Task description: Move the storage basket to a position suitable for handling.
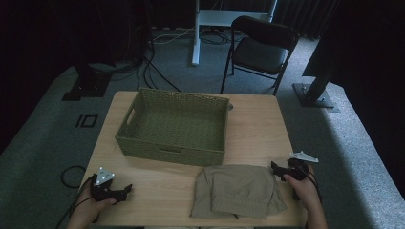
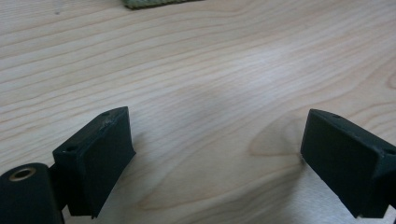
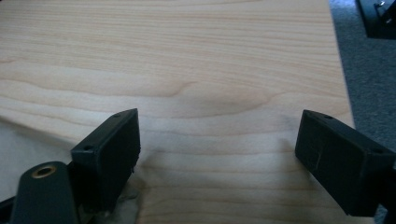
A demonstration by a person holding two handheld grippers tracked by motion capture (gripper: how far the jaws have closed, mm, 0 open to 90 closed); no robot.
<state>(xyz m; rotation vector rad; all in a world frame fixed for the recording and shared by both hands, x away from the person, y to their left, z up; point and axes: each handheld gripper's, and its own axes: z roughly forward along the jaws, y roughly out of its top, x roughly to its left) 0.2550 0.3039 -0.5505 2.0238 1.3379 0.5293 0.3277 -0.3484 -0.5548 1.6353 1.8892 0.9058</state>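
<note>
The khaki garment (image 1: 237, 191) lies folded flat near the counter's (image 1: 258, 129) front edge, right of centre, its waistband side toward you and its far edge just short of the basket. Your right gripper (image 1: 277, 168) sits right at the garment's far right corner, close to the counter's right edge, fingers (image 3: 109, 154) spread wide and grasping nothing. In the right gripper view you look down on bare wood between the two black pads, with a pale bit of cloth at the lower left under the near finger; whether the finger touches it, I can't tell. Grey carpet shows past the counter's edge at the right of that view.

Your left gripper (image 1: 125, 190) rests over at the front left corner of the counter, well apart from the garment, pointing toward it. Its fingers (image 2: 100, 158) are released too, standing wide with nothing between them but wood grain. At the top edge of the left gripper view you catch a sliver of the green weave.

That's the woven green basket (image 1: 138, 143), standing just behind the garment, toward the counter's back left, with a handle slot in its left wall and another in its front wall. Its inside shows only its own weave.

Beyond the counter's far edge a black folding chair (image 1: 260, 50) stands on the grey carpet, cables trail at the back left, and a dark stand base (image 1: 313, 93) sits off the back right corner.
</note>
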